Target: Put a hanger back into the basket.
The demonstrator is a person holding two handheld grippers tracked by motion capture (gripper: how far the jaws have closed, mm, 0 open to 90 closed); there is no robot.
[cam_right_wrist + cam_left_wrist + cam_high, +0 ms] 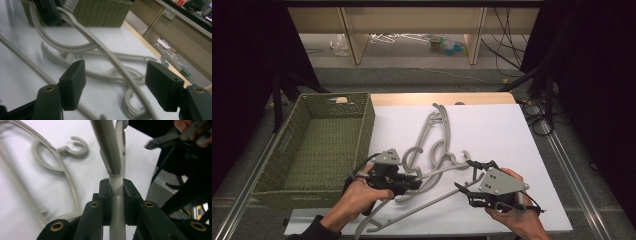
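Several grey plastic hangers (434,125) lie tangled on the white table top (492,130). My left gripper (413,183) is shut on the bar of one grey hanger (439,172) and holds it a little above the table. In the left gripper view the jaws (116,185) clamp that hanger's bar (110,157), and another hanger (72,150) lies flat to the left. My right gripper (463,175) stands open beside the held hanger's right end. Its pads (73,82) are wide apart, and a hanger arm (100,47) runs beyond the gap without touching them.
A green woven basket (367,130) stands empty at the table's left. The table's front edge runs just below both hands. Beyond the table are a wooden shelf unit (412,20) and cables on the floor. Bare white surface lies to the right of the hangers.
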